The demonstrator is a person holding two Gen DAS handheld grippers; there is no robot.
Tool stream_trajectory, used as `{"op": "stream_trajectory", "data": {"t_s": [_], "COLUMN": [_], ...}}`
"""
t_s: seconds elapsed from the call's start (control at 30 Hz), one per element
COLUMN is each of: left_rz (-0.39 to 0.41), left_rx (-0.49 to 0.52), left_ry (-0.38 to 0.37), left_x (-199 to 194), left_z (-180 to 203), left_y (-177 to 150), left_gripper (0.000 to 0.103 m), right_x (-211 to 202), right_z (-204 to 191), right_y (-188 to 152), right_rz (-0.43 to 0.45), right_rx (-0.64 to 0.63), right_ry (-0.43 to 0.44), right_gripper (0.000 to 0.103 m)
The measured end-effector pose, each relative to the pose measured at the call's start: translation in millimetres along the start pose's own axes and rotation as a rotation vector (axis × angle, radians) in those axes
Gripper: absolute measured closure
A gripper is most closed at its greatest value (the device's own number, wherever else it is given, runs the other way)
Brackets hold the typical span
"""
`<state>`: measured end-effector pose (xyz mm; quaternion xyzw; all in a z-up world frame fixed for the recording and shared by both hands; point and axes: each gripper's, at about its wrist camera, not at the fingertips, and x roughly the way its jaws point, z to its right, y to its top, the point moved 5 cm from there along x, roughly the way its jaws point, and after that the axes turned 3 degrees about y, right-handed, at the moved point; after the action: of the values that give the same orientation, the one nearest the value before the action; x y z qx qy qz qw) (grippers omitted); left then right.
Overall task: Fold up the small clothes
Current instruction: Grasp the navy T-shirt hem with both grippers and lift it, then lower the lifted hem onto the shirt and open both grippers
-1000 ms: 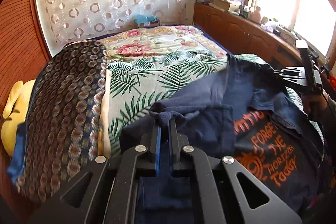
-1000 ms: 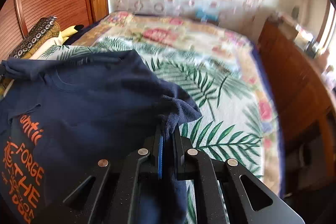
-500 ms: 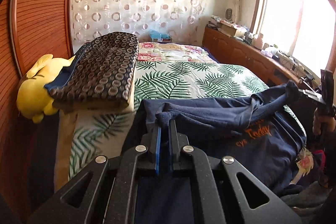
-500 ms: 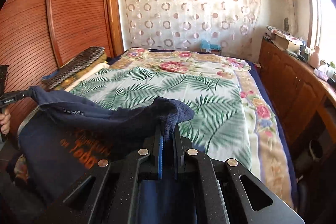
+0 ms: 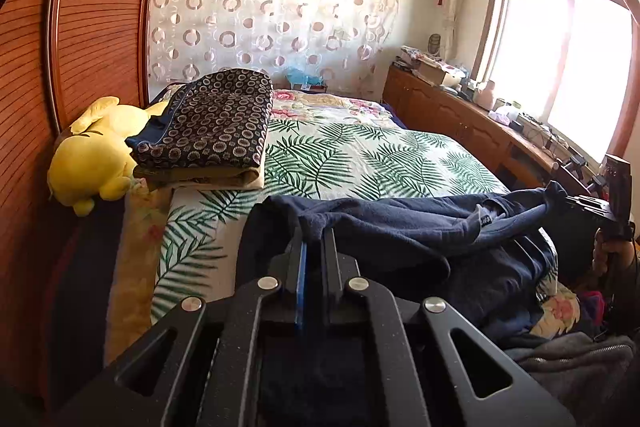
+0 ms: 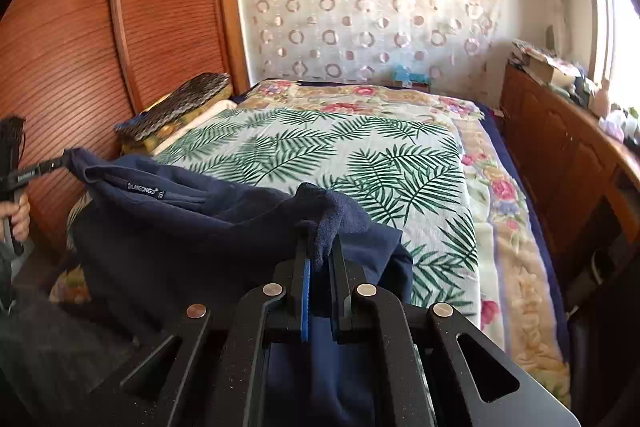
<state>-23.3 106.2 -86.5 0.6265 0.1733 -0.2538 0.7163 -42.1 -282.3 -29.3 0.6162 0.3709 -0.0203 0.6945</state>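
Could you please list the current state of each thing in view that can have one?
left gripper: shut on one end of the shirt.
right gripper: shut on the other end.
navy T-shirt: stretched between both grippers, bunched, hanging over the bed's near edge.
patterned blanket: folded, stacked by the headboard.
yellow plush toy: lying beside the blanket.
leaf-print bedspread: spread flat.

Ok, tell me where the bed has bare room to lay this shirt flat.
Free: the palm-leaf blanket between the navy shirt and the floral quilt. Crowded: the left edge, with the folded patterned bedding and yellow plush toy.
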Motion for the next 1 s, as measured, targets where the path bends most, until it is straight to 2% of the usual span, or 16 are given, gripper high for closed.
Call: {"op": "stream_trajectory", "data": {"t_s": [0.13, 0.27, 0.37, 0.47, 0.53, 0.57, 0.6, 0.7, 0.8, 1.0], "left_rz": [-0.037, -0.075, -0.064, -0.034, -0.013, -0.005, -0.005, 0.002, -0.004, -0.037], "left_rx": [0.03, 0.018, 0.027, 0.023, 0.015, 0.013, 0.014, 0.026, 0.024, 0.058], "left_ry": [0.033, 0.05, 0.069, 0.085, 0.087, 0.09, 0.091, 0.103, 0.119, 0.144], "left_x": [9.5, 21.4, 18.8, 12.2, 8.2, 6.8, 7.0, 11.1, 21.5, 52.7], "left_z": [2.0, -2.0, -1.1, -5.2, -8.8, -11.3, -12.9, -16.7, -25.0, -29.6], "left_y": [-10.6, -18.5, -16.9, -11.4, -5.9, -2.5, -0.1, 5.8, 11.0, 19.9], "left_gripper": [0.097, 0.096, 0.088, 0.077, 0.058, 0.057, 0.052, 0.023, 0.022, 0.022], "right_x": [2.9, 15.3, 18.6, 16.0, 12.6, 14.9, 12.4, 8.7, -1.3, 3.7], "right_z": [-3.1, 4.1, 5.4, 2.3, 1.7, 4.6, 5.1, 9.3, 18.2, 44.0], "right_y": [-10.5, -24.0, -25.4, -23.2, -20.4, -17.2, -15.3, -11.1, -8.1, -2.9], "right_rz": [-0.039, -0.1, -0.114, -0.122, -0.118, -0.117, -0.115, -0.107, -0.087, -0.085], "right_rx": [0.001, 0.028, 0.032, 0.032, 0.033, 0.031, 0.03, 0.026, 0.023, 0.048], "right_ry": [0.01, -0.008, -0.009, -0.008, -0.005, -0.009, -0.012, -0.027, -0.043, -0.107], "right_gripper": [0.096, 0.096, 0.096, 0.096, 0.092, 0.089, 0.089, 0.082, 0.077, 0.077]}}
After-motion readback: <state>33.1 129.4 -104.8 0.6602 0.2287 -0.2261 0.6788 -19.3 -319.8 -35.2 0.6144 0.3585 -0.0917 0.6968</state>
